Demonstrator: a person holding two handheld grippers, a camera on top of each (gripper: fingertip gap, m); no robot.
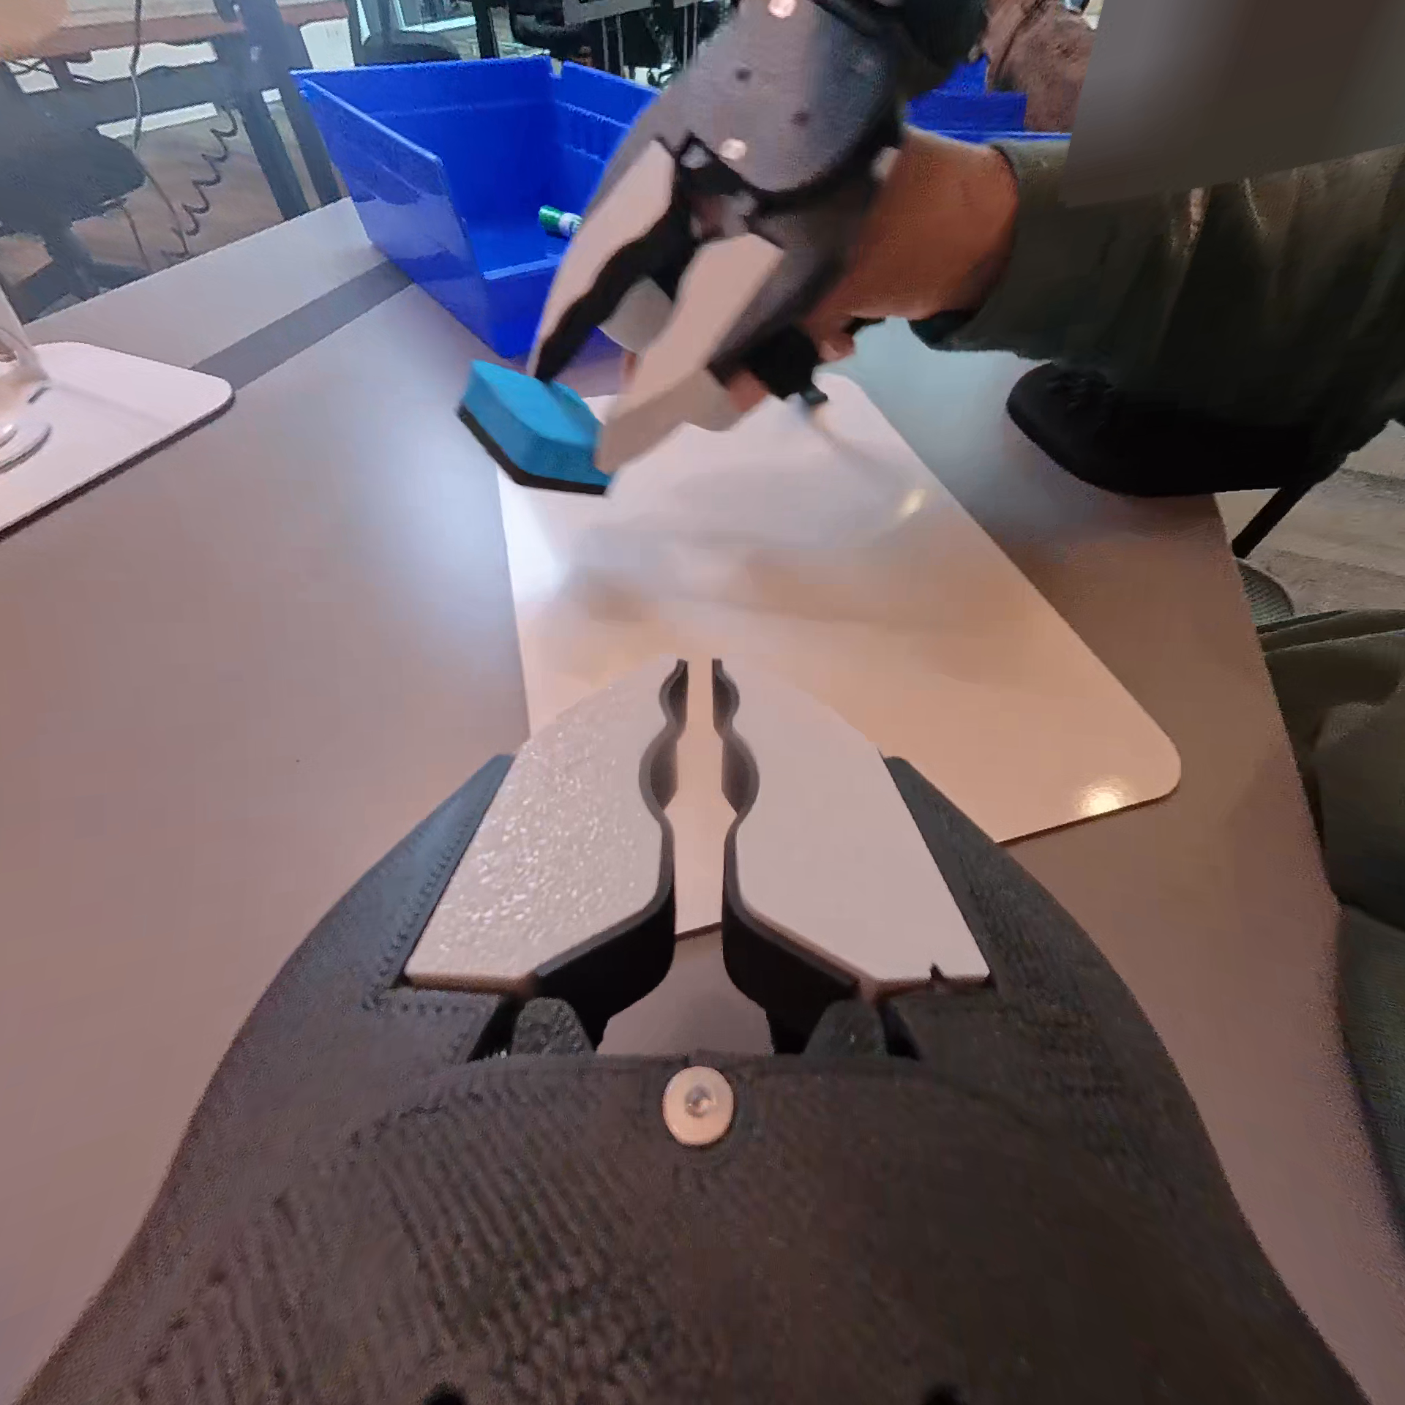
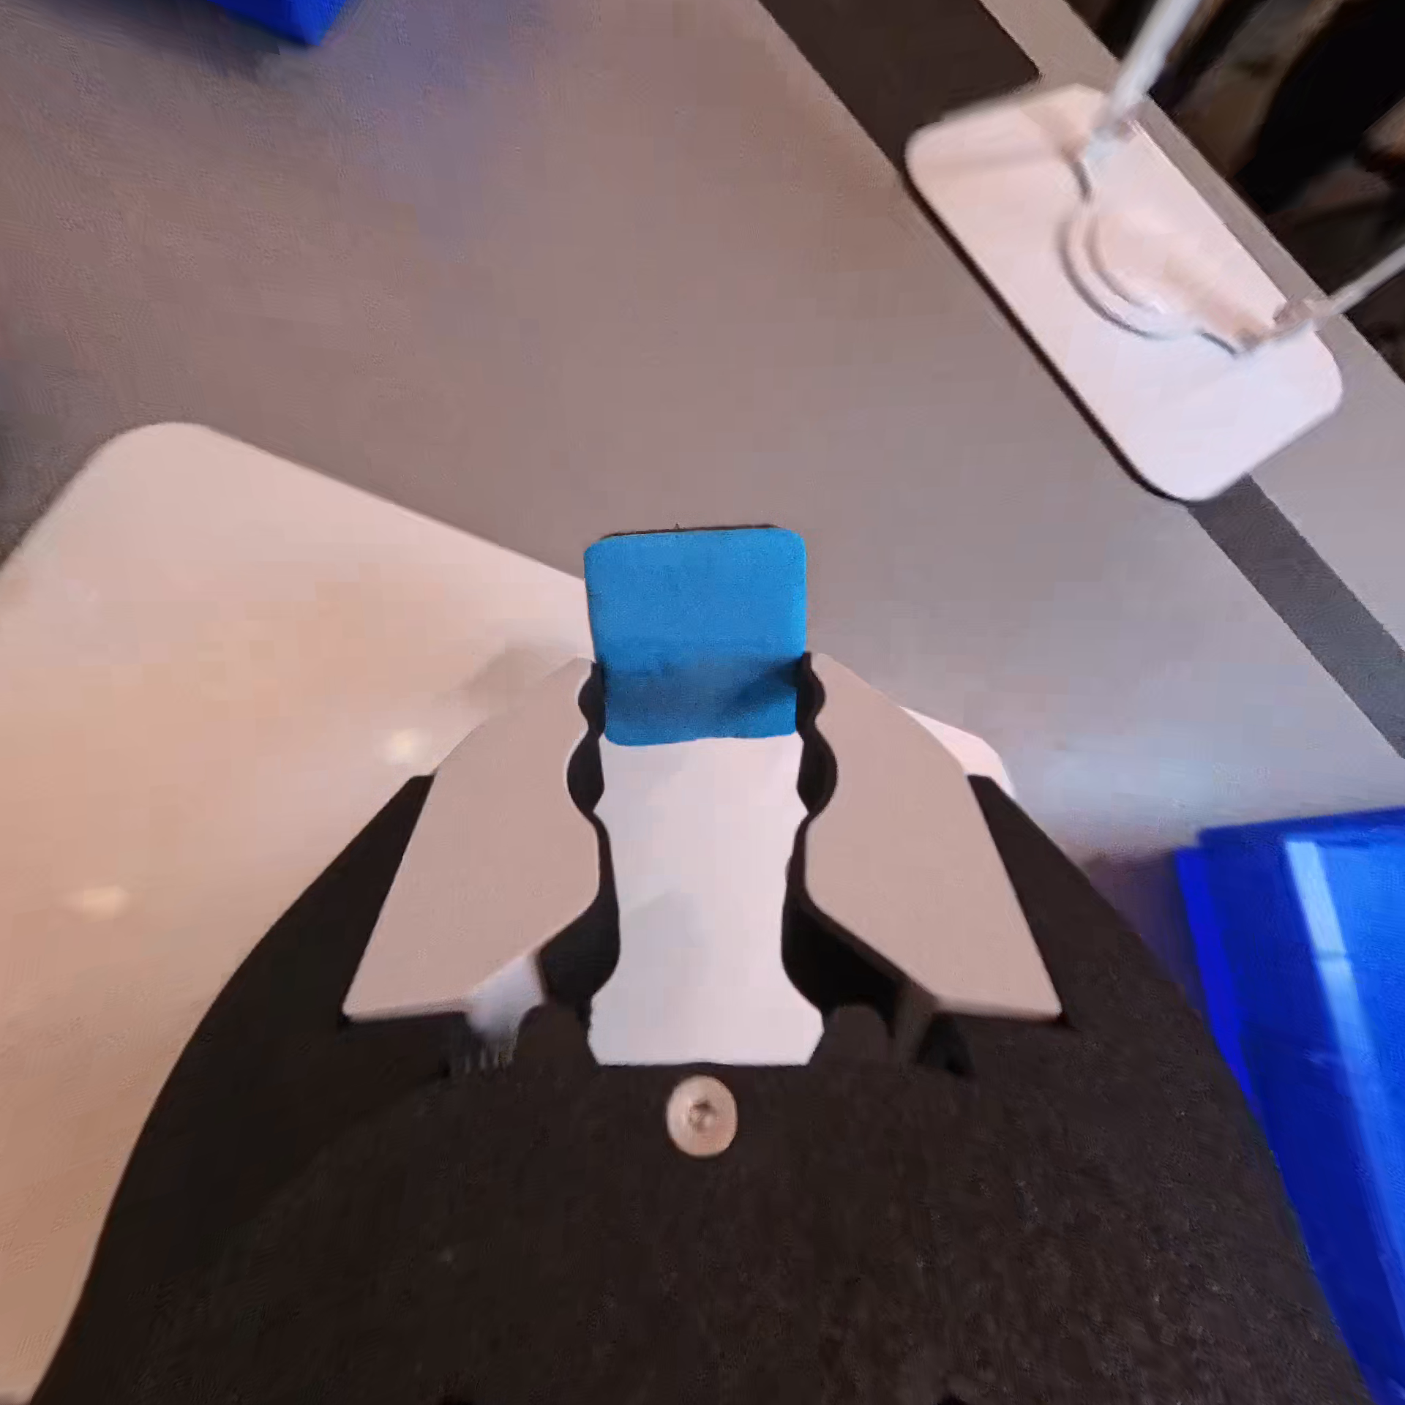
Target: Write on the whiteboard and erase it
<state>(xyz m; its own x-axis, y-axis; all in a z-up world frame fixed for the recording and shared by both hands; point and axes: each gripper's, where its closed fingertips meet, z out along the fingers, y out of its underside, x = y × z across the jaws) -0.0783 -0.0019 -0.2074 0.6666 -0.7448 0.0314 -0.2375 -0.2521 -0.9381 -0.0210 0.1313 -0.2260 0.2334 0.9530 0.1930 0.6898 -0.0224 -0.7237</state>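
Observation:
The white whiteboard lies flat on the grey table; I see no marks on it. My right gripper is shut on a blue eraser with a black felt underside, both pads pressed against its sides. In the left wrist view the right gripper holds the eraser at the board's far left corner. My left gripper hovers over the board's near end. Its fingers stand a narrow slit apart with nothing between them.
A blue bin stands behind the board with a green-capped marker inside; it also shows in the right wrist view. A white stand base sits at the table's left. A person's sleeve rests at the right.

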